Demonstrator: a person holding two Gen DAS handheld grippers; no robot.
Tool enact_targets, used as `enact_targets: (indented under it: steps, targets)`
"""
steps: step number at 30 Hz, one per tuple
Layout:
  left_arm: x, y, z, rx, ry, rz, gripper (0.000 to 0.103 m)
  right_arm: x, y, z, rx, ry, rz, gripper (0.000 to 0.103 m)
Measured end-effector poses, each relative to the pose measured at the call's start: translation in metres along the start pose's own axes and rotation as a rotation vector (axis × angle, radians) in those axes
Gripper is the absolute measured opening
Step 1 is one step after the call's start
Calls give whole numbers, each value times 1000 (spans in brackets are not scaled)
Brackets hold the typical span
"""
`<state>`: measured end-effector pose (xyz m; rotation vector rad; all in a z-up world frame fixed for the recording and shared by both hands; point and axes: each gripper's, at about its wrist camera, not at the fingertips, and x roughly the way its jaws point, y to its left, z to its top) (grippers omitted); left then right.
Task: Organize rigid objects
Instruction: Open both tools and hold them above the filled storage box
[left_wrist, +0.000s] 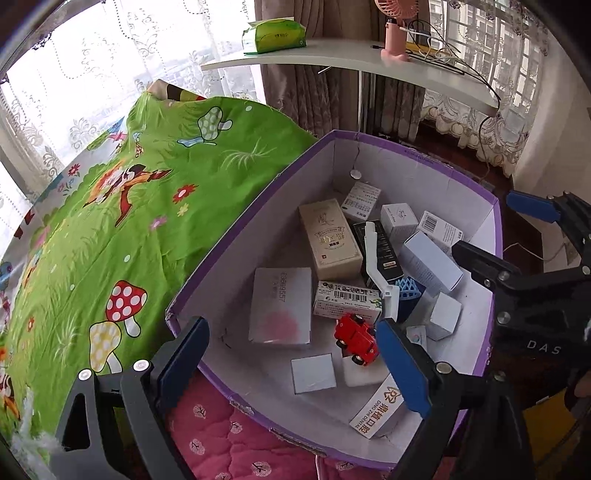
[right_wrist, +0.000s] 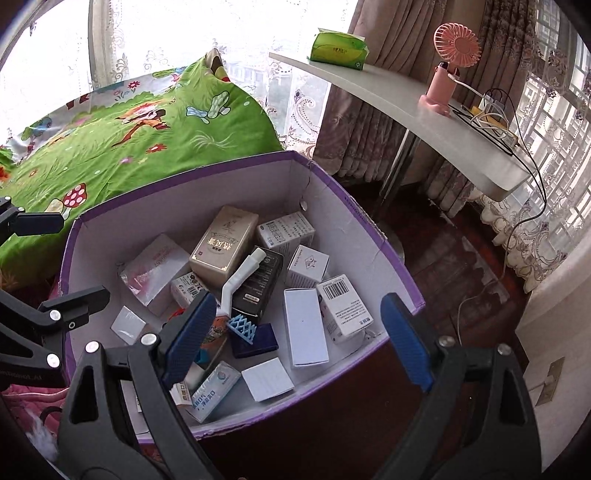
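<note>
From the left wrist, the left gripper (left_wrist: 291, 354) hangs over the near rim of the purple box (left_wrist: 436, 157), its blue pads (left_wrist: 402, 365) spread wide with nothing pinched between them. Below the gap lie one red toy car (left_wrist: 356, 338) and one small white square box (left_wrist: 313, 372). Deeper in sit one tall beige carton (left_wrist: 330, 238), one flat pink-and-white pack (left_wrist: 279, 304), one white plastic brush (left_wrist: 376, 258) and one blue spiky piece (left_wrist: 408, 291); the other cartons overlap too much to count. The right gripper (left_wrist: 517, 236) shows at the right edge, jaws apart. The box rests on a pink quilt (left_wrist: 218, 432) beside a green cartoon bedspread (left_wrist: 122, 206).

From the right wrist, the right gripper (right_wrist: 295, 343) also stands wide and empty, one pad over the box's contents, the other outside its wall. Beneath lie one long white carton (right_wrist: 304, 332), one barcoded carton (right_wrist: 341, 306) and one dark blue case (right_wrist: 255, 339). Behind, a white table (right_wrist: 424, 122) carries one pink fan (right_wrist: 448, 62) and one green tissue pack (right_wrist: 338, 48), with lace curtains (right_wrist: 543, 147) at the windows.
</note>
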<state>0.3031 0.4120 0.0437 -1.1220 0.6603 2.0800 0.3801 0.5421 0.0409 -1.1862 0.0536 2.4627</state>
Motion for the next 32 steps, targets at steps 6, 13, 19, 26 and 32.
enact_targets:
  steps: [6, 13, 19, 26, 32]
  targets:
    - [0, 0, 0, 0, 1, -4, 93, 1, 3, -2, 1, 4, 4, 92]
    - [-2, 0, -1, 10, -7, -6, 93, 1, 1, -3, 12, 2, 0, 92]
    - [-1, 0, -1, 13, -2, -13, 93, 3, 1, -4, 17, 6, 3, 92]
    - [0, -1, -3, 18, 2, -18, 93, 3, 1, -5, 20, 8, 1, 92]
    - [0, 1, -5, 6, -6, -11, 92, 5, 0, -8, 25, 15, -1, 92]
